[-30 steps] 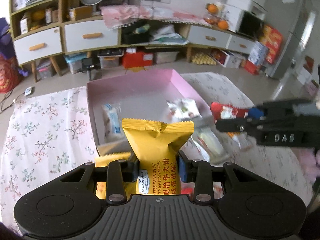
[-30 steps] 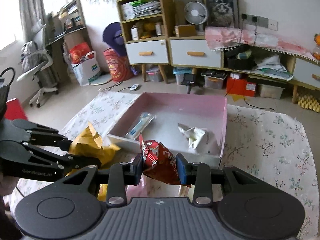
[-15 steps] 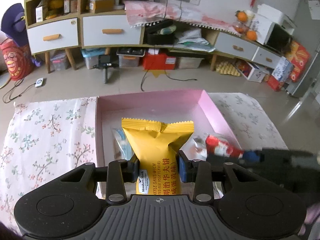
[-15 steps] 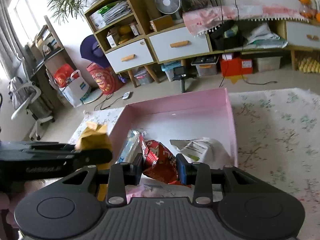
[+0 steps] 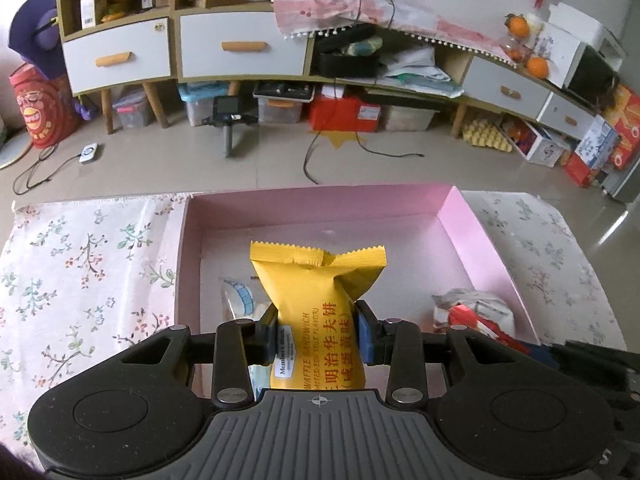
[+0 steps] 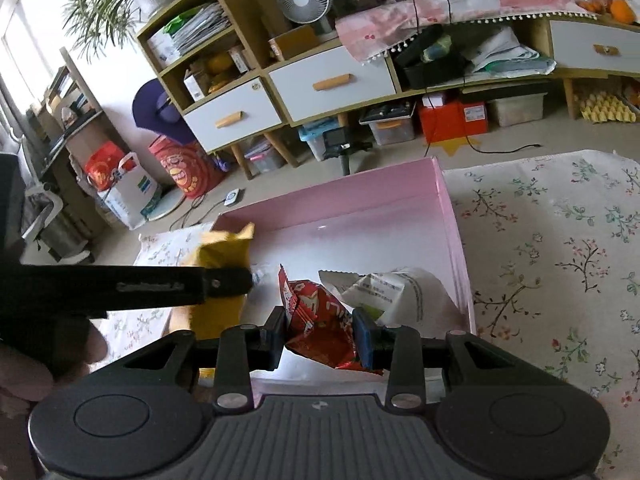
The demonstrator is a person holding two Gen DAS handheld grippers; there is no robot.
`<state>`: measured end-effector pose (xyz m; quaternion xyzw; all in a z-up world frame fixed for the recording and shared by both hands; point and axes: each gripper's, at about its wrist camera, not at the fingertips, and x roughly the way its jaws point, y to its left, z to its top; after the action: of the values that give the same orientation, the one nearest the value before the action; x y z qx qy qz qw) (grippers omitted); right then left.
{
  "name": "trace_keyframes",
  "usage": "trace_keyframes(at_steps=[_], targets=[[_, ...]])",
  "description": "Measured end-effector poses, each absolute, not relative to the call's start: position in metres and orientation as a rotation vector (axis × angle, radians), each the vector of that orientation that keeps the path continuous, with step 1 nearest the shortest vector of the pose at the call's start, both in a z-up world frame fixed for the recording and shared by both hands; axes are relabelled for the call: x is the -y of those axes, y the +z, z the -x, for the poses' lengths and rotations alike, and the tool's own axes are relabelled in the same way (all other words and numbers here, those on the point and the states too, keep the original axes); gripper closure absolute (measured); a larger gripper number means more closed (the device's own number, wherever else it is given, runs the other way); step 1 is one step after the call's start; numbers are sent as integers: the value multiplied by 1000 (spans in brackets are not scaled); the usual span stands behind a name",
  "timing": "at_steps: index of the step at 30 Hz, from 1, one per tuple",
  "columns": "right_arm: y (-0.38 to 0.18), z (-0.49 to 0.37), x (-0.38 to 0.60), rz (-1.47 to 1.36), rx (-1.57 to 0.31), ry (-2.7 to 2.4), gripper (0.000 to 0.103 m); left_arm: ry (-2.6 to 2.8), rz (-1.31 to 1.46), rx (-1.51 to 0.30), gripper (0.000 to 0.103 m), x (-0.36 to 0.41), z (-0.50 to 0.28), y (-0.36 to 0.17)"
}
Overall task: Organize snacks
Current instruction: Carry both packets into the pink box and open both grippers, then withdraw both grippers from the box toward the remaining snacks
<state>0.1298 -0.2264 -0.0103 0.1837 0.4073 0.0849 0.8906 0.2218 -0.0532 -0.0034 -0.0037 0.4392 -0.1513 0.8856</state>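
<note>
A yellow foil waffle-sandwich packet is gripped upright by the left tongs over the shallow pink cardboard box. In the box a clear blue-printed wrapper and a white crumpled packet are seen. A red crinkled snack bag is clamped by the right tongs above the box's near edge.

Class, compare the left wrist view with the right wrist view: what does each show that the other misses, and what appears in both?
Only the left wrist view shows the printed front of the yellow waffle sandwich pack clamped in the left tongs, and a small blue-and-white packet lying in the box.

Only the right wrist view shows the right tongs gripping the red snack bag, and a potted plant on the shelf.

Both show the pink box, the white crumpled packet inside it, and the floral cloth beneath.
</note>
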Motion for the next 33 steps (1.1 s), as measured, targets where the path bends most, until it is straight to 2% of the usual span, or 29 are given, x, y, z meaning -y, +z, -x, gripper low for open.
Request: trace_keyframes(at_steps=[5,8,12,13,15,26,30,33], targets=[[-12,-132,226,-392,-831,172,90,-302,9,-914,68,55,-227,-11],[-13,-132,228,-392,-828,164,89,-303,-13,-912,64,58,-226,-13],[-10,-133,232,-421,-820,164,80,-290,-3,-910,44,57,-226,-11],[-9,-133,233,-428,-816,165,78,-287,-3,-905,42,56,-225,-9],[-7,-132,233,-430,-809,166,71,-289,-1,-908,42,54,-223,-7],[12,-121,236,-412,-788,179,52,-303,-25,-906,36,44,-196,4],[20,-114,235,-384,-781,191,47,-318,-33,-899,29,41,-180,9],[24,-109,233,-354,-785,199,42,-331,-42,-892,27,40,-166,12]])
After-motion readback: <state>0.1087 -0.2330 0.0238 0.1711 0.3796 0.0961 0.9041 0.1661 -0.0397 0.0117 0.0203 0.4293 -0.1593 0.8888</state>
